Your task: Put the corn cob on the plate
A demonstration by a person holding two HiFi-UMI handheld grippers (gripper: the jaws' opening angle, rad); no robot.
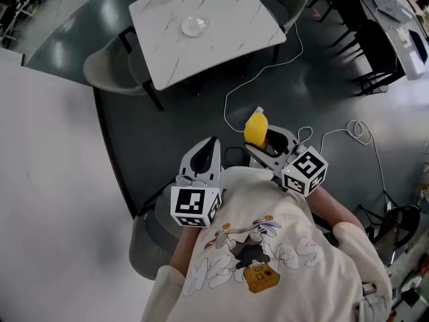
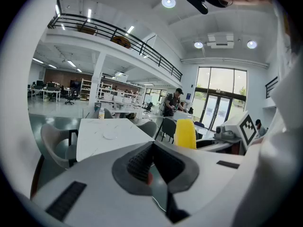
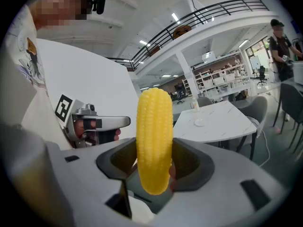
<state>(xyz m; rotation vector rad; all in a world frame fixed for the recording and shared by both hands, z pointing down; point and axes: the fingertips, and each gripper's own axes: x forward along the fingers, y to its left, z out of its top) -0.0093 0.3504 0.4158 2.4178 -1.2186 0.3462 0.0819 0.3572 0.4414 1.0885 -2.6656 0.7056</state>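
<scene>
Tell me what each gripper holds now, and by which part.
The right gripper holds the corn cob upright by its lower half, a jaw on each side. The left gripper holds nothing; its jaws are together.

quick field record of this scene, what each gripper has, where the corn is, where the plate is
right gripper: shut on the corn cob, cob upright between the jaws
left gripper: shut, nothing between the jaws
plate: on the white table, ahead of the person, nothing visible on it
corn on plate: not yet, cob is held well short of the table
</scene>
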